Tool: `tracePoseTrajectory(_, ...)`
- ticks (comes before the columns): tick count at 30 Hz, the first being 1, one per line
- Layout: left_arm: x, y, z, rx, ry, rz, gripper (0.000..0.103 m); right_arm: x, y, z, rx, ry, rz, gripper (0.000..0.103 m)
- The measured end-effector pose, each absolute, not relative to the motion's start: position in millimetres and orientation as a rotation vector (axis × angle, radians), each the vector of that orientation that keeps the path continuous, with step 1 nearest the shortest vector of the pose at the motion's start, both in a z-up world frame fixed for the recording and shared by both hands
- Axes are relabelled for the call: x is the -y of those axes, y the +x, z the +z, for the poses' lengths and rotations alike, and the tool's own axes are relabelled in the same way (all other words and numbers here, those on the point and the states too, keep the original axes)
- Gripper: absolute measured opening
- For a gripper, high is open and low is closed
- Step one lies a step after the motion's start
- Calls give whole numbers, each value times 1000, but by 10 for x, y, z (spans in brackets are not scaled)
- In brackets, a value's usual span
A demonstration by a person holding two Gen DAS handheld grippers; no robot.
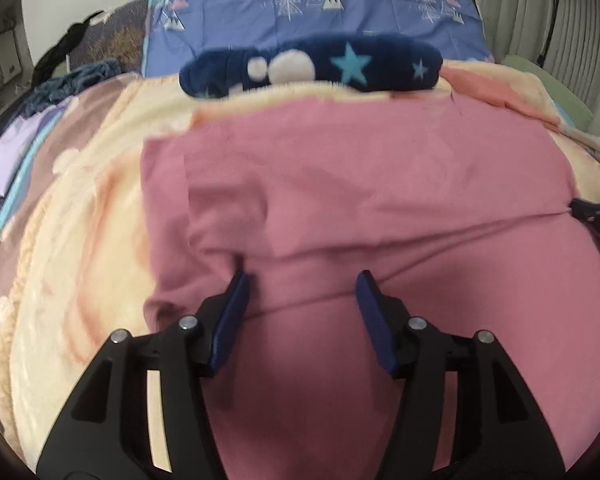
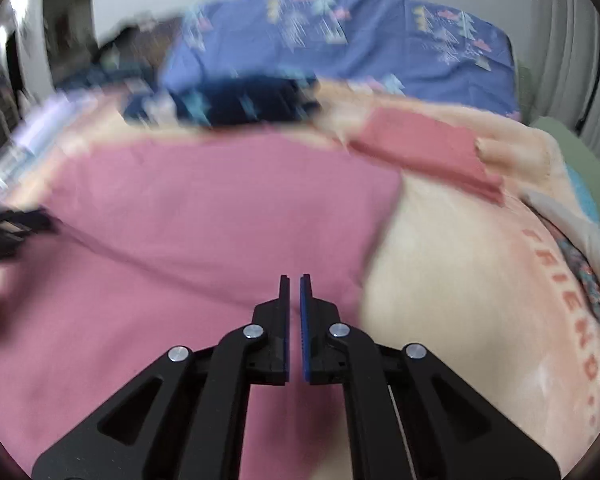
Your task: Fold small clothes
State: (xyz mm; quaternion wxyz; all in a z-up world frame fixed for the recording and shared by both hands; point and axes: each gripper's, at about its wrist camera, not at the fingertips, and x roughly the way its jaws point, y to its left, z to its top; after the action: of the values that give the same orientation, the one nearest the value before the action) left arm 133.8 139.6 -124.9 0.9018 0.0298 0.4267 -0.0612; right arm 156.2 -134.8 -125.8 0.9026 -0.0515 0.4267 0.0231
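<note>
A pink garment (image 1: 340,200) lies spread over a cream blanket (image 1: 80,240), with a fold ridge running across its middle. My left gripper (image 1: 303,278) hovers low over the near part of it, jaws open, blue pads (image 1: 236,312) apart with only flat cloth beneath them. In the right wrist view the same pink garment (image 2: 200,208) fills the left half, and my right gripper (image 2: 295,278) stands over its right edge, shut with nothing between the pads. The right gripper's black tip (image 1: 596,216) shows at the garment's right side. The left gripper (image 2: 8,228) shows blurred at the far left.
A navy plush item with stars (image 1: 312,66) lies just beyond the garment, in front of a blue tree-print pillow (image 1: 312,8). A folded salmon cloth (image 2: 424,148) rests at the back right on the cream blanket (image 2: 460,280). A lilac cloth (image 1: 4,160) lies far left.
</note>
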Motion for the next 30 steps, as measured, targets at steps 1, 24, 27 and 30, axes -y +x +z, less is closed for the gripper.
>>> tracePoseTrajectory(1, -1425, 1284, -1216, -876, 46, -123, 58, 1413, 1568, -1411, -916, -100, 53, 5)
tracePoseTrajectory(24, -1887, -410, -1213, -984, -104, -267, 67, 1802, -57, -1248, -998, 312, 243, 11)
tracePoseTrajectory(27, -1830, -611, -1245, -982, -82, -282, 66, 1812, -275, -1291, -1020, 344, 269, 11)
tracePoseTrajectory(30, -1803, -785, -1232, -975, -70, -293, 65, 1844, -551, -1298, -1027, 383, 284, 13)
